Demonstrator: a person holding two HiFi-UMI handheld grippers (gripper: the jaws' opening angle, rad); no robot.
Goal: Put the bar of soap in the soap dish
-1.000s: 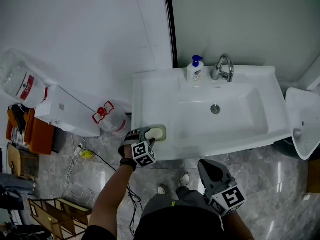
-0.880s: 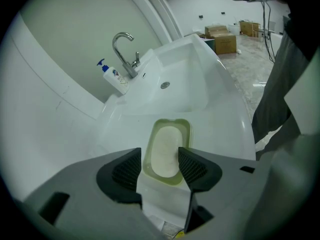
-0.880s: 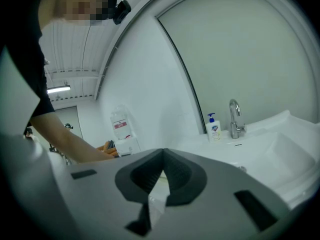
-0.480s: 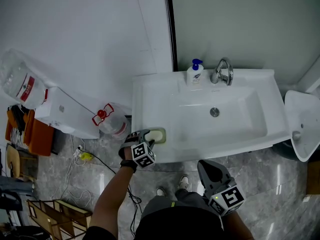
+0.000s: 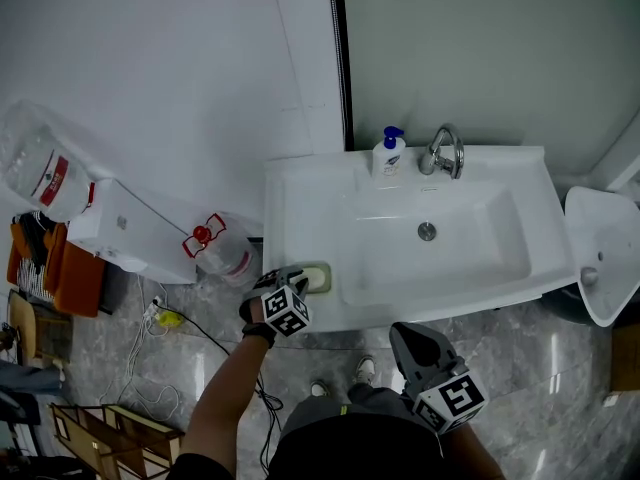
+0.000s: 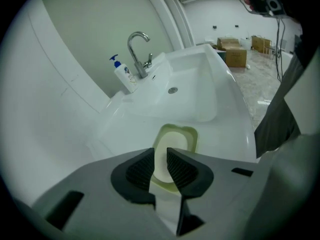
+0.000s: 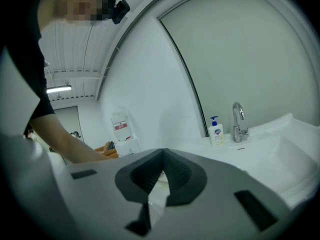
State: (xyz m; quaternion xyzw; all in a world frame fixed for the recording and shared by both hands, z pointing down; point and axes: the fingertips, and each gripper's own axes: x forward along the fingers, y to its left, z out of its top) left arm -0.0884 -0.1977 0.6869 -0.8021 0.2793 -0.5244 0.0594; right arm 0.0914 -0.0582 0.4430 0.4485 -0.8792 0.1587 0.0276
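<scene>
Bar of soap: the pale cream oval bar of soap (image 6: 176,136) lies flat inside the pale green, shallow plastic soap dish (image 6: 194,134). Placement is judged complete.
Soap dish: it sits on the flat rim at the front left corner of the white ceramic washbasin (image 5: 300,193), clear of the bowl. This is presumably so the bar drains and stays within reach.
Left tongs: the left tongs (image 6: 160,153) hang over the near end of the dish; contact with it cannot be told. The jaws have just been closing and stand a narrow slit apart. Nothing is pinched; the soap shows through the slit, beyond them. Judged drawn in after release, so they clear the dish rim on the way out.
Left arm: the forearm reaches forward from the body to the basin corner, with the tongs pitched steeply down at the dish.
Right tongs: the right tongs (image 7: 162,152) are pressed together at the tips and empty.
Right arm: held low and close to the body, short of the basin's front edge, pointing roughly level toward the wall. Judged parked, with no part in this step.
Risk: a careless lift could clip the dish rim and push the dish toward the basin edge.
</scene>
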